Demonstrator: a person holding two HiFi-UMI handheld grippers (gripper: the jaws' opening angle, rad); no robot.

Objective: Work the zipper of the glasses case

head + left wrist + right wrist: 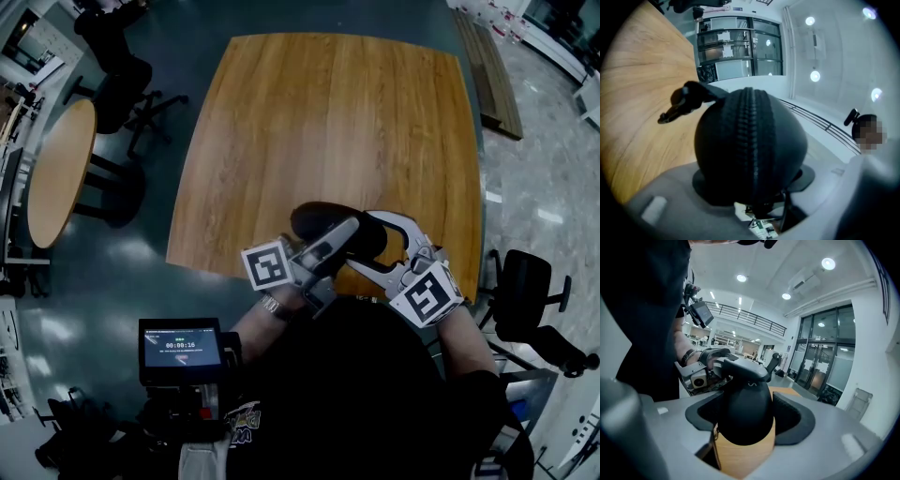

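Closest thing to me is the glasses case [750,145]. Its rounded end is jammed right up against the left gripper's camera, with the zipper [750,124] running dead centre and straight away from me. My left gripper [753,179] is clamped on that end, a pad hard against each flank, so the zip line sits in the gap between the jaws rather than under a pad.

The case's long axis runs from the left gripper across to the right one. It's up over the near edge of the table [328,112], toward the near right corner, and I can't tell if it's touching the wood. My right gripper [749,418] has its jaws standing wide around the other end, and there looks to be a sliver of daylight on one side, so I'd call it loose and not gripping.

A dark tab [682,103] sticks off the far part of the case on the table side. I'm guessing that's the pull, which puts the right gripper much closer to it. The only things in the way are my own jaws crowding both ends. The round table [56,173], office chair [525,291] and small screen [180,345] are well clear.
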